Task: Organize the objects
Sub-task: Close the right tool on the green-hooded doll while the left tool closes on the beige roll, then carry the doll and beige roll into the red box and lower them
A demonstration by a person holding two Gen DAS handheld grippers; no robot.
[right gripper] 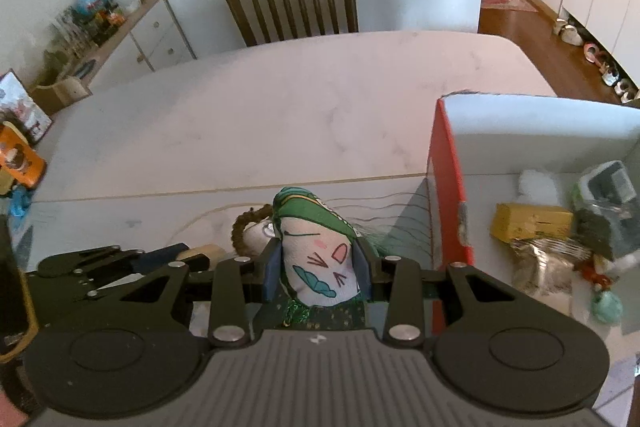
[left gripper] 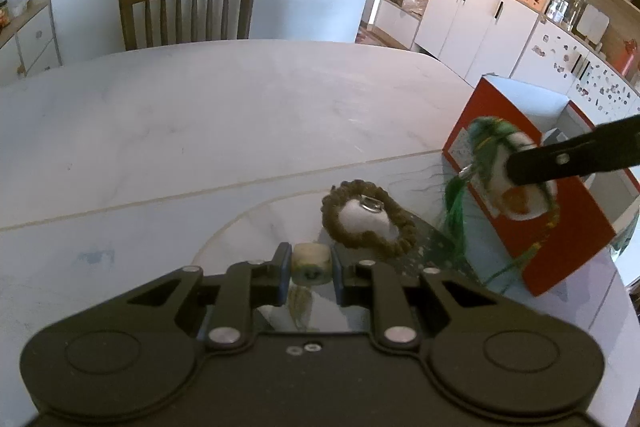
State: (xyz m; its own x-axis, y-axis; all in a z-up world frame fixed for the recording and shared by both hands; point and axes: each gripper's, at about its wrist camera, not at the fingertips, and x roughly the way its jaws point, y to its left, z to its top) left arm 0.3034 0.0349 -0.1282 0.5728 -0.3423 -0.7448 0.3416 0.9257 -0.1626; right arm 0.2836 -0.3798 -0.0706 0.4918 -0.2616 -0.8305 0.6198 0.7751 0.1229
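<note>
A small pale block [left gripper: 311,263] is pinched by the left gripper [left gripper: 310,267] near the tabletop's [left gripper: 200,115] near edge. A green-hooded plush [right gripper: 320,259] is clamped in the right gripper [right gripper: 318,269], lifted beside the red box [right gripper: 448,187]. A carry over that wall appears next; a braid-ringed plush [left gripper: 366,221] lies just beyond.

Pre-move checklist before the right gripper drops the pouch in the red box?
1. Right gripper grip on the green-and-white pouch: ok, pinched between both fingers.
2. Pouch clear of the table: ok, it hangs raised beside the box in the left wrist view.
3. Pouch over the red box opening: not ok, it is left of the wall.
4. Free space inside the box: ok, bare floor near the yellow block.
5. Green tassel free: cannot tell.
6. Left gripper out of the path: ok, shut on a small cube.
</note>
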